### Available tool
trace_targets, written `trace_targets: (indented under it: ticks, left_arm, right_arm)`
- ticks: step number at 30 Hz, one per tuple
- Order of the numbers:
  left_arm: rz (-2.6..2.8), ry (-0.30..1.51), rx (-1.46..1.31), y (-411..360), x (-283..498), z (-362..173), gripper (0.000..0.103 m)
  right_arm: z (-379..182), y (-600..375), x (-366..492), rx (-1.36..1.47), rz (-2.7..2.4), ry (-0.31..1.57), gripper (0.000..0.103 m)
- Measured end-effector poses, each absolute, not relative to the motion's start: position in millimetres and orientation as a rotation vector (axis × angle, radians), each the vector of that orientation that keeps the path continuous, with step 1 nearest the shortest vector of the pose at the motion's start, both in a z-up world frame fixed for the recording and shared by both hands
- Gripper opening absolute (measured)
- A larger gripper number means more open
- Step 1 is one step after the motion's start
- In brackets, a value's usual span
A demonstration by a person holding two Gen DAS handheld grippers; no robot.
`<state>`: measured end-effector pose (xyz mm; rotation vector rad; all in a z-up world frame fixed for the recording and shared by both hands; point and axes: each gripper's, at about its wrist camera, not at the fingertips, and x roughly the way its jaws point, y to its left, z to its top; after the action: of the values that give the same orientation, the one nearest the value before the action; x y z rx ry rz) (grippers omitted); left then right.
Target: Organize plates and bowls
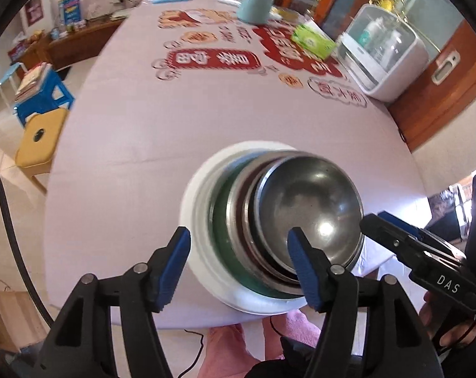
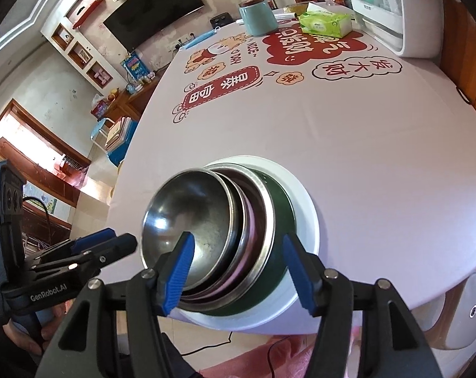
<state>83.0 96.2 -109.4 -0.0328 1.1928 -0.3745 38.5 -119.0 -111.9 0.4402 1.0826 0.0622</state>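
Resting near the front edge of the table (image 1: 206,119), a nested stack is seen: a steel bowl (image 1: 310,201) tilted on top, further metal bowls (image 2: 253,220) beneath, a green bowl (image 2: 279,245), all on a white plate (image 1: 200,220). The left gripper (image 1: 238,267) and right gripper (image 2: 238,271) are held partly open above the stack, with nothing gripped by either.

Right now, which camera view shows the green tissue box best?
The right wrist view shows it best: the green tissue box is sharp there, with its top, its front and the tissue sticking out all visible. In the left wrist view the same box sits further toward the edge, looks blurred, and its print is harder to read.
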Motion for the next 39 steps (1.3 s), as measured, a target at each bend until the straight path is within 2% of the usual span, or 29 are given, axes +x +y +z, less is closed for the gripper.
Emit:
trace_targets:
  ticks: [3,5,7,11,27,31,35,39]
  left_arm:
    - [-0.326,1.177,-0.058,108,79,-97,0.063]
    - [-0.306,1.168,-0.067,113,77,-90,0.063]
    - [-0.281,1.157,-0.075,119,74,-80,0.064]
    - [-0.258,1.14,-0.094,128,65,-59,0.071]
    - [-0.152,1.028,-0.087,121,-1,-17,0.074]
    - [-0.133,0.987,-0.04,111,-13,-9,0.082]
    - [-0.107,0.957,0.013,102,-18,-2,0.085]
    - [-0.082,0.927,0.051,96,-25,6,0.091]
  right_arm:
    - [-101,-116,37,0.411,0.052,1.087,0.06]
    - [-93,-114,35,0.392,0.054,1.087,0.072]
    - [-81,-111,32,0.372,0.061,1.08,0.076]
    - [-59,-103,25,0.341,0.09,1.081,0.079]
    - [-18,-85,-24,0.272,0.045,1.045,0.083]
    - [-8,-81,-30,0.236,0.043,1.003,0.084]
    - [-2,-81,-32,0.221,0.031,0.981,0.093]
    - [1,-84,-34,0.215,0.025,0.96,0.097]
